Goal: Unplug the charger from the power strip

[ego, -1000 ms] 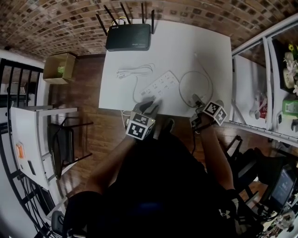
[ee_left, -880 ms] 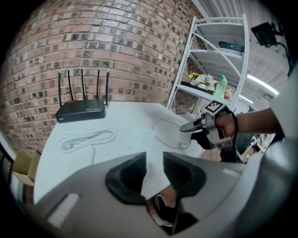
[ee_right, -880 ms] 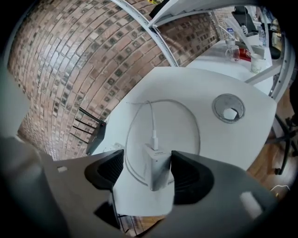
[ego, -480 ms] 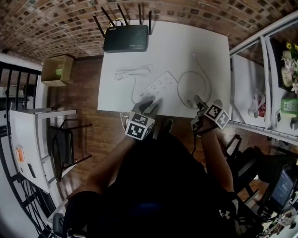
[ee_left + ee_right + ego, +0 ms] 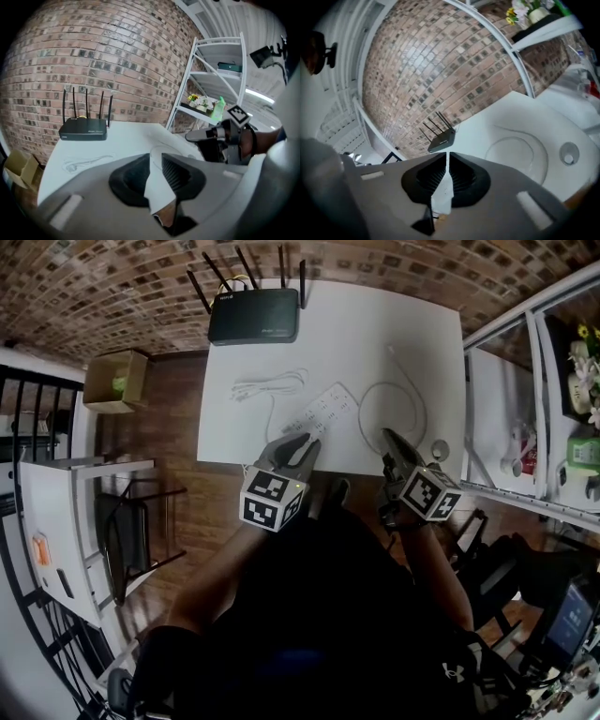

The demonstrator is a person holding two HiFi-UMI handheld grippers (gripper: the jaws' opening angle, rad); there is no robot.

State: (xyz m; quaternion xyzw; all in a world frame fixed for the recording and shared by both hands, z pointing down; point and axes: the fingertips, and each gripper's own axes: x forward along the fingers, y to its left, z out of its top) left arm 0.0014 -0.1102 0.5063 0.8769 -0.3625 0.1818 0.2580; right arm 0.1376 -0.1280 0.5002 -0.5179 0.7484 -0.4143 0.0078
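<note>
The white power strip (image 5: 323,409) lies slantwise in the middle of the white table (image 5: 412,324). A thin white cable (image 5: 389,413) loops beside its right end, and a small round white charger puck (image 5: 439,450) (image 5: 568,153) rests near the table's front right corner. I cannot tell whether anything is plugged into the strip. My left gripper (image 5: 298,442) (image 5: 156,157) hovers above the strip's near end, jaws closing with nothing between them. My right gripper (image 5: 386,435) (image 5: 447,154) hangs above the cable loop, its jaws closing to a sliver, empty.
A black router (image 5: 253,317) (image 5: 84,129) with several antennas stands at the table's far edge. The strip's own white cord (image 5: 270,385) lies coiled to its left. A white metal shelf (image 5: 534,381) stands to the right, a cardboard box (image 5: 117,379) on the floor to the left.
Both grippers have lifted off the table toward the camera. The right gripper's jaws have closed from wide apart, and the round puck beside it now shows.
</note>
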